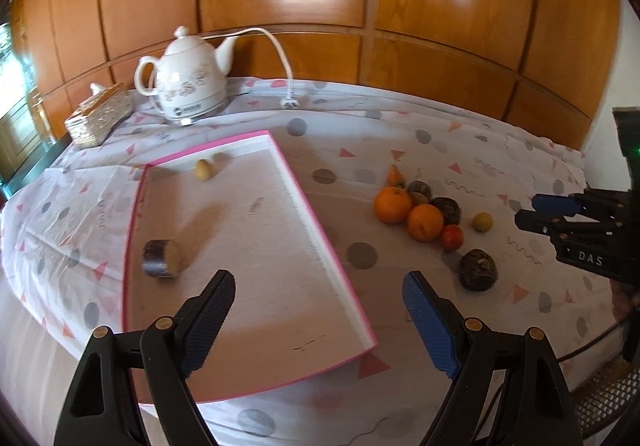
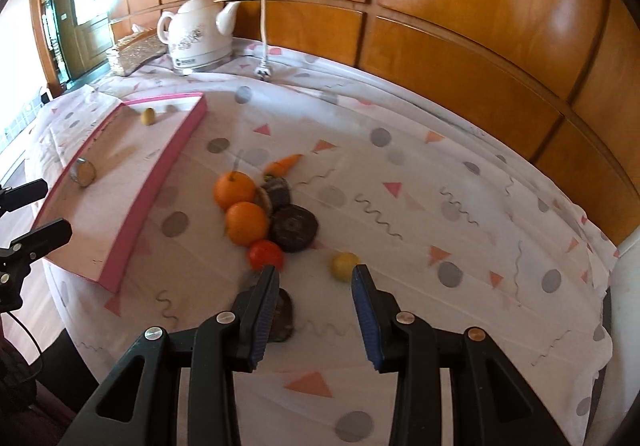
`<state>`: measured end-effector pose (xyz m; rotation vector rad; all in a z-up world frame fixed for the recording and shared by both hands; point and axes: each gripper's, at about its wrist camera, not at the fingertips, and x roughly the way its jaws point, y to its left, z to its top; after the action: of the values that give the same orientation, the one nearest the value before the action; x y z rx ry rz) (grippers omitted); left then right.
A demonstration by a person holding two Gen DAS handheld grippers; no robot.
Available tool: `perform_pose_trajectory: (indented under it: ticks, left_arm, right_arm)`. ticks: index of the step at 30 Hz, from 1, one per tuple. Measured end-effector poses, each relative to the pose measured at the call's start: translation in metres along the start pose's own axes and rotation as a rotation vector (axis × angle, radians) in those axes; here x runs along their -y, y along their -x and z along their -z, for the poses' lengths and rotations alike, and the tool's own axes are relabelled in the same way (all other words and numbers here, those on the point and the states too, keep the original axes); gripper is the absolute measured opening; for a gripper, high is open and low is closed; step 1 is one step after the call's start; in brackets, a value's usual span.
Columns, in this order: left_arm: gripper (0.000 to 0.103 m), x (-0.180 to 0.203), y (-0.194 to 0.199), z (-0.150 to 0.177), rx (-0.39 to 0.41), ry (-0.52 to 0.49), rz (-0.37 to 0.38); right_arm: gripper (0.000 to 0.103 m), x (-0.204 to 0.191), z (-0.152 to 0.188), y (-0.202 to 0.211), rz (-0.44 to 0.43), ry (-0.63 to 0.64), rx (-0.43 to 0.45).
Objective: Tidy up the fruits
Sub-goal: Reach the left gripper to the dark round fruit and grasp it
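A pink-rimmed tray (image 1: pixel 328 246) (image 2: pixel 160 174) lies on the table and holds a small yellow fruit (image 1: pixel 203 169) (image 2: pixel 148 116) and a dark cut piece (image 1: pixel 163 258) (image 2: pixel 83 171). A pile to its right has two oranges (image 1: pixel 425 221) (image 2: pixel 245 223), a red tomato (image 2: pixel 266 255), dark round fruits (image 2: pixel 294 227), a carrot (image 2: pixel 282 165) and a small yellow fruit (image 2: pixel 345 265). My left gripper (image 1: pixel 319 292) is open and empty over the tray's near edge. My right gripper (image 2: pixel 315 284) is open and empty, just short of the yellow fruit, with a dark fruit (image 2: pixel 282 320) beside its left finger.
A white teapot (image 1: pixel 188 80) with a cord and plug (image 1: pixel 291 102) and a gold tissue box (image 1: pixel 100 114) stand at the back left. Wood panelling backs the table. The patterned cloth (image 2: pixel 440 206) covers the table, whose edge curves round at right.
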<state>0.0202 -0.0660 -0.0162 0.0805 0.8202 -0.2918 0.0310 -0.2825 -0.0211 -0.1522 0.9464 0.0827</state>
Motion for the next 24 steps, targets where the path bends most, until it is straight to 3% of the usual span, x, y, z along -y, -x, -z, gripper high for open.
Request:
perform_pose_trajectory:
  ticks: [16, 24]
  left_arm:
    - [0.085, 0.051, -0.024, -0.005, -0.063, -0.123, 0.104]
    - [0.074, 0.079, -0.041, -0.009, -0.115, -0.170, 0.183]
  right_arm:
    - [0.038, 0.071, 0.021, -0.009, 0.102, -0.096, -0.087]
    - [0.038, 0.118, 0.034, -0.013, 0.157, -0.239, -0.115]
